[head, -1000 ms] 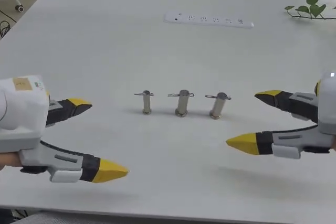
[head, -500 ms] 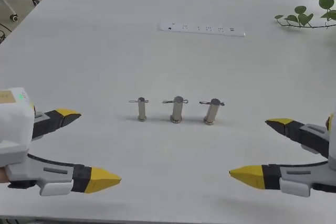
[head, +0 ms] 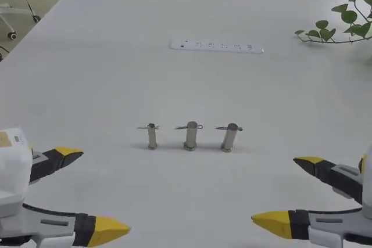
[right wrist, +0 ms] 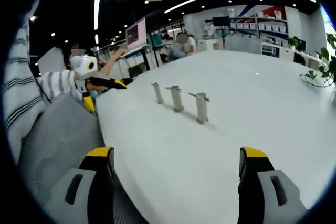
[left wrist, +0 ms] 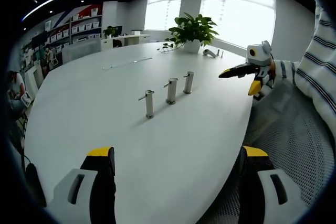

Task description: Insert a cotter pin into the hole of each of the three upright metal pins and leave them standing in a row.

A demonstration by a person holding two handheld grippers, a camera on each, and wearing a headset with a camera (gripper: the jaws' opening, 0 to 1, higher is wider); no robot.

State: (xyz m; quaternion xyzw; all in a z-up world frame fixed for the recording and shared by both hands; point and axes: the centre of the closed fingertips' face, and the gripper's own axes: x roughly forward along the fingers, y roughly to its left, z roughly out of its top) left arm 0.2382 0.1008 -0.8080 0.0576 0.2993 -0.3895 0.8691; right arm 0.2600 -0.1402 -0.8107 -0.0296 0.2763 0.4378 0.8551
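Three upright metal pins (head: 190, 137) stood in a straight row near the middle of the white desk (head: 87, 56), spaced slightly apart and not touching each other. Each one carried a cotter pin (head: 189, 126) pushed crosswise through the hole just under its top, with the thin wire sticking out on both sides.

The left claw (head: 99, 193) hovered at the near left edge of the desk, its two yellow-tipped jaws spread wide with nothing between them. The row of pins lay ahead of it and off to its right, well apart from both tips. In the left gripper view the pins stood in a receding line beyond the gap between its jaws.

The right claw (head: 279, 190) hung at the near right edge, jaws likewise parted and empty. The pins lay ahead of it and to its left, again well clear; the nearest was the rightmost pin of the row.

Both claws sat closer to the person than the pins, one on each side of the row.

Farther back on the desk lay a white power strip (head: 216, 46), and a leafy plant (head: 343, 24) reached in at the far right corner.
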